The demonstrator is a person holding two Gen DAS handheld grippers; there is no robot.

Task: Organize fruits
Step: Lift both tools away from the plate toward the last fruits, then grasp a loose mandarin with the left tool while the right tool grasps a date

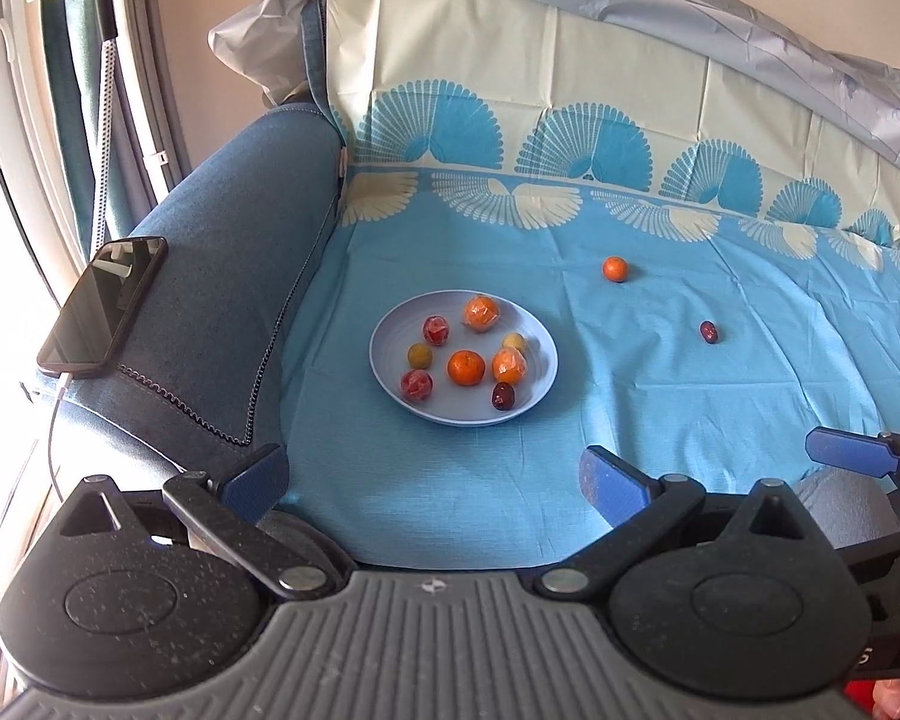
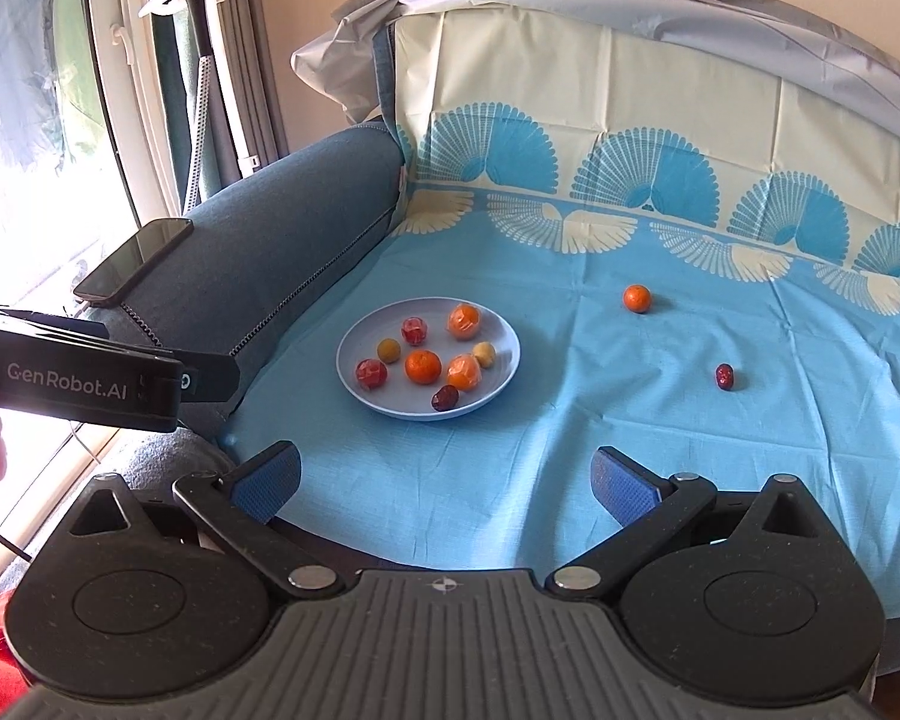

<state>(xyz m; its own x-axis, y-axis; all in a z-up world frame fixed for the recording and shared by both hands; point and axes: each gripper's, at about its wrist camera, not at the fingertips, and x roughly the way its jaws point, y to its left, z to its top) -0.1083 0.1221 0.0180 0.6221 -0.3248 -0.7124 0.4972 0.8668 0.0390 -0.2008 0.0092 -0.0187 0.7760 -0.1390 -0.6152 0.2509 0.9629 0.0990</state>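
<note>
The left gripper (image 1: 432, 480), a black tool with blue padded fingers, was released, its jaws standing wide apart and holding nothing. The right gripper (image 2: 447, 480) was of the same kind and was also released and empty. Both hovered above the near edge of a light blue cloth with white and blue fan patterns (image 1: 630, 372), which covered the seat and back of a blue fabric sofa (image 1: 234, 252). Ahead of the left gripper, a little to its left side, a round pale blue plate (image 1: 390, 330) lay on the cloth. In the plate were a bare orange mandarin (image 1: 466, 368), two orange mandarins wrapped in clear film (image 1: 482, 313), two small red fruits in clear film (image 1: 435, 330), two small yellow round fruits (image 1: 419, 354) and one dark red date (image 1: 502, 395). Outside the plate, farther ahead and to the right of the left gripper, a loose orange mandarin (image 1: 615, 269) rested on the cloth, and a loose dark red date (image 1: 708, 332) lay nearer and more to the right, well apart from the plate. On the sofa arm, to the left of both grippers, a black smartphone (image 1: 102, 306) lay flat.
</note>
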